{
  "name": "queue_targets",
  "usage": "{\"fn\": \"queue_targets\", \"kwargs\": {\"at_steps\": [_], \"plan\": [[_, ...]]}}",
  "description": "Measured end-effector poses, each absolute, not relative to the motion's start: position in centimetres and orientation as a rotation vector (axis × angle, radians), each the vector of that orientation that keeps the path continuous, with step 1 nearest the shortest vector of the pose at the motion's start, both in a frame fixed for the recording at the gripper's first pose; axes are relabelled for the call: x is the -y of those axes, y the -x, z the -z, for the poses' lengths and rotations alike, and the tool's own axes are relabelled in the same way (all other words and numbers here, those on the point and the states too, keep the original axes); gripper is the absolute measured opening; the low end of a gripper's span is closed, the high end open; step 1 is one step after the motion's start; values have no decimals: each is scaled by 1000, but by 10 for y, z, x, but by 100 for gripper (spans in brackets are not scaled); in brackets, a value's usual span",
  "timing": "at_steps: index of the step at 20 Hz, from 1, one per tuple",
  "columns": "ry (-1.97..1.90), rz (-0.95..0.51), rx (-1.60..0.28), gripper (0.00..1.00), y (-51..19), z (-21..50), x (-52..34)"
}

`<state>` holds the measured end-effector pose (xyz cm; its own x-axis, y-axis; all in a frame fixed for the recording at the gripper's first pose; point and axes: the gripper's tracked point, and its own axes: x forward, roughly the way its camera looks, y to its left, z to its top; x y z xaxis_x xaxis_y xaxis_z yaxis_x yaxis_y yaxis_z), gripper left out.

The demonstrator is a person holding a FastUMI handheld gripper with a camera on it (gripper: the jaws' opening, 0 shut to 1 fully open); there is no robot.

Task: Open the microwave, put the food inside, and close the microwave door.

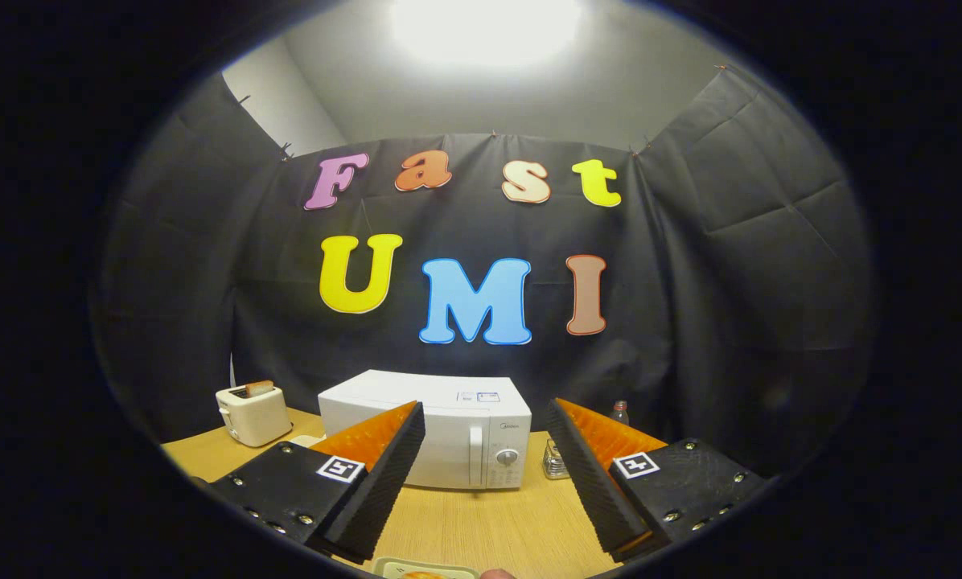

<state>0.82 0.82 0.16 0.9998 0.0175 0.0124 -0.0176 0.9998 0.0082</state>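
Item one, lower left of the frame: a cream toaster (252,413) on the wooden table (481,523), with a slice of bread (259,388) standing up out of its slot.

Item two, lower centre: your gripper (485,426). Its two fingers stand wide apart with nothing between them but bare tabletop, and they press on nothing. Each finger carries a small square marker tag on its upper face.

Item three, centre, beyond the fingers and seen through the gap between them: the white microwave (441,426), door closed, its upright handle (474,455) and a round dial (507,457) on the right part of its front. You are well back from it.

Item four, bottom centre, just below the fingers: the rim of a pale tray (425,570) holding something orange-brown, most likely the food (421,576), largely cut off by the frame.

Item five, right of the microwave: a small clear glass jar (556,460) on the table, and behind it a bottle (620,412) with a reddish cap, partly hidden by your right finger.
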Motion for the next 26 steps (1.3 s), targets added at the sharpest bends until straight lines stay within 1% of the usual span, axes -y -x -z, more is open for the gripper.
{"fn": "queue_targets", "kwargs": {"at_steps": [5, 10, 20, 26], "plan": [[-21, -4, 6, 97, -13, 4, -2], [-27, -3, -1, 97, -40, 10, 3], [-43, -26, -39, 97, -128, 43, 2], [-50, -57, -109, 97, -179, 89, -9]]}}
